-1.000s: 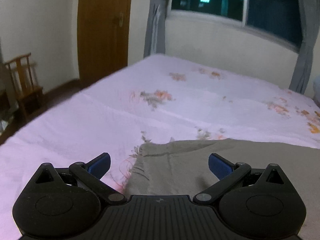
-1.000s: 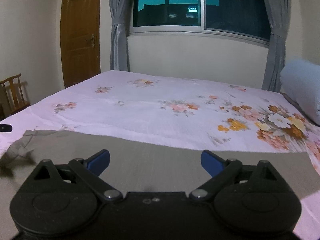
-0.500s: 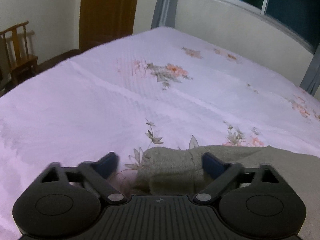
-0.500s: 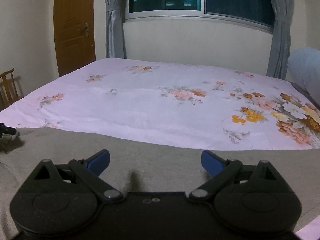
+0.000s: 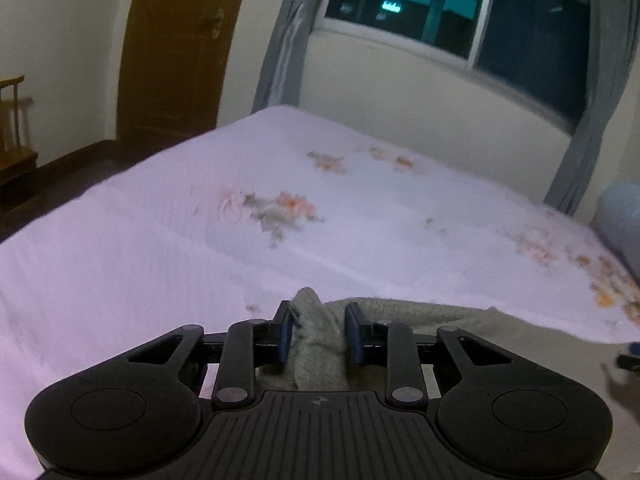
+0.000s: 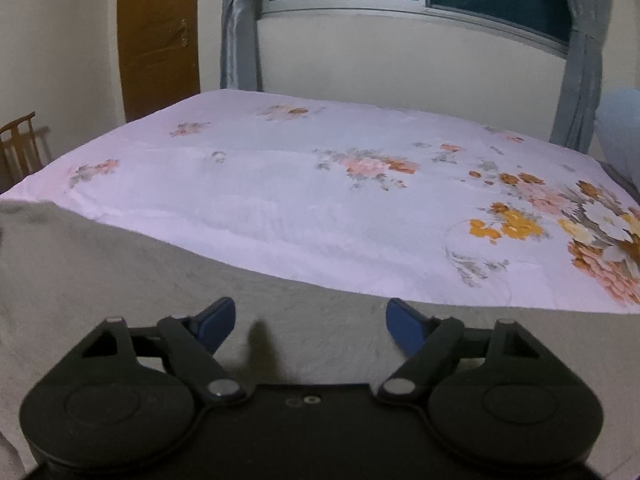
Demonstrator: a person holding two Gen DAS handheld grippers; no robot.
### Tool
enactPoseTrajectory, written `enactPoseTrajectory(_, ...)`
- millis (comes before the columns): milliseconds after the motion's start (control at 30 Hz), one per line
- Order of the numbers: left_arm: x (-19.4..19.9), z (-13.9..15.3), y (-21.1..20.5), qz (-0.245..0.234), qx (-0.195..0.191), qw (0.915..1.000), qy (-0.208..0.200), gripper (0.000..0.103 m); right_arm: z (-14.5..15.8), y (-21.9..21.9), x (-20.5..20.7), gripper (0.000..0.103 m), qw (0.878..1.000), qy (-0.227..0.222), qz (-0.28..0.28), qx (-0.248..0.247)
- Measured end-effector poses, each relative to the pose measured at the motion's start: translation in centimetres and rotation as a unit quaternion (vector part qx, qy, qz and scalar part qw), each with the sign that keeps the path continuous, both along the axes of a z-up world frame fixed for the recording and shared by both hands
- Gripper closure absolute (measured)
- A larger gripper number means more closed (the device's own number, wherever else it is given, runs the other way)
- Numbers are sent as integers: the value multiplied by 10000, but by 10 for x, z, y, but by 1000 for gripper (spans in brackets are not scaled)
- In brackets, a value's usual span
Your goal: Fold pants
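Note:
The grey-olive pants (image 6: 120, 272) lie spread on the pink floral bedsheet (image 6: 320, 200). In the left wrist view my left gripper (image 5: 318, 330) is shut on a bunched end of the pants (image 5: 320, 344), pinched between the blue pads; the rest of the cloth trails to the right. In the right wrist view my right gripper (image 6: 310, 320) is open, its blue pads wide apart just above the flat pants, with nothing between them.
The bed fills the view; a wooden door (image 6: 158, 36) and a wooden chair (image 6: 20, 140) stand at the left. A window with grey curtains (image 6: 236, 28) is behind the bed. A pale blue pillow (image 5: 620, 220) lies at the right.
My left gripper has shut on the end of the pants and lifted it a little. My right gripper stays open and has come lower and closer to the cloth.

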State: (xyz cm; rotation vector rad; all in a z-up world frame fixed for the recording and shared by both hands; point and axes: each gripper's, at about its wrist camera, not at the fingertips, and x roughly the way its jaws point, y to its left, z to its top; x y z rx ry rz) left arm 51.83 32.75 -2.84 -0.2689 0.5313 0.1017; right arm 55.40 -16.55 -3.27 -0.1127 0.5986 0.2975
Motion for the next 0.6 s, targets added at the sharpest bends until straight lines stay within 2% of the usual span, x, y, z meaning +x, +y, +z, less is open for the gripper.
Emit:
enactPoseTrajectory(67, -10, 11, 2, -51, -42, 9999, -110, 79, -1, -1, 4, 30, 10000, -15, 94, 2)
enactPoseTrajectory(100, -16, 15, 3, -15, -80, 9998, -184, 86, -1, 0, 5, 30, 9999, -24, 157, -25)
enactPoseTrajectory(200, -27, 22, 16, 60, -295, 9990, -328, 86, -4, 3, 9, 29, 9987, -56, 459, -201)
enactPoseTrajectory(233, -28, 21, 15, 18, -210, 9993, -313, 86, -5, 5, 11, 29, 9978, -69, 587, -291)
enactPoseTrajectory(400, -13, 7, 17, -90, -174, 9998, 75, 86, -16, 14, 31, 35, 9927, 103, 982, -694)
enactPoseTrajectory(533, -11, 6, 14, -116, -165, 9998, -66, 86, -20, 16, 39, 35, 9899, 210, 1154, -794)
enactPoseTrajectory(600, -17, 11, 15, -143, -237, 9994, -214, 87, -23, 15, 48, 36, 9881, 443, 1264, -755)
